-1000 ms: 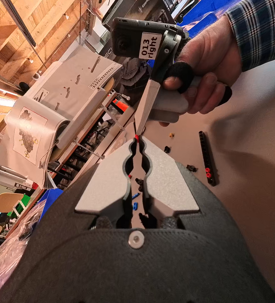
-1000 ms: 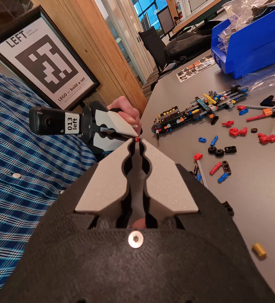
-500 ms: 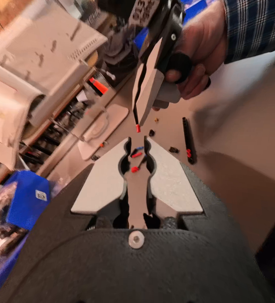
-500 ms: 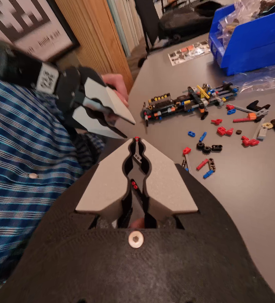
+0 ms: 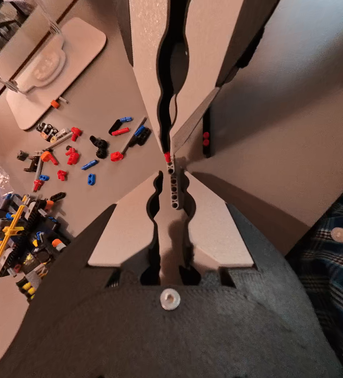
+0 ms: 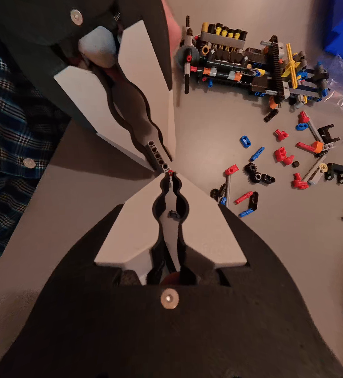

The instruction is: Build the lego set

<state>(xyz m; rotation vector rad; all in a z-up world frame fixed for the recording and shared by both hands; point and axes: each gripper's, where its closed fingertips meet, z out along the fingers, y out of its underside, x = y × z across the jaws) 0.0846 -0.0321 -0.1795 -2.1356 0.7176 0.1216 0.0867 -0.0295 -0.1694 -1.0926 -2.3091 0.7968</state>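
- Beside the half-built model (image 6: 248, 63) on the tabletop (image 6: 197, 126), my right hand-held gripper (image 6: 170, 173) is clenched on a red pin (image 5: 167, 157).
- My left hand-held gripper (image 5: 171, 173) sits loosely around the grey beam (image 5: 174, 188); I cannot tell whether it grips.
- Misaligned pushing could pop the pin free.

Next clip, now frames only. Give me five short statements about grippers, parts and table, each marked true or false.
1. The right gripper pinches a red pin. True.
2. The left gripper is empty. False: it holds a grey holed beam.
3. The pin's tip meets the beam's end. True.
4. The partly built model is held in the air. False: it rests on the table.
5. Loose parts are all yellow. False: mostly red, blue, black.
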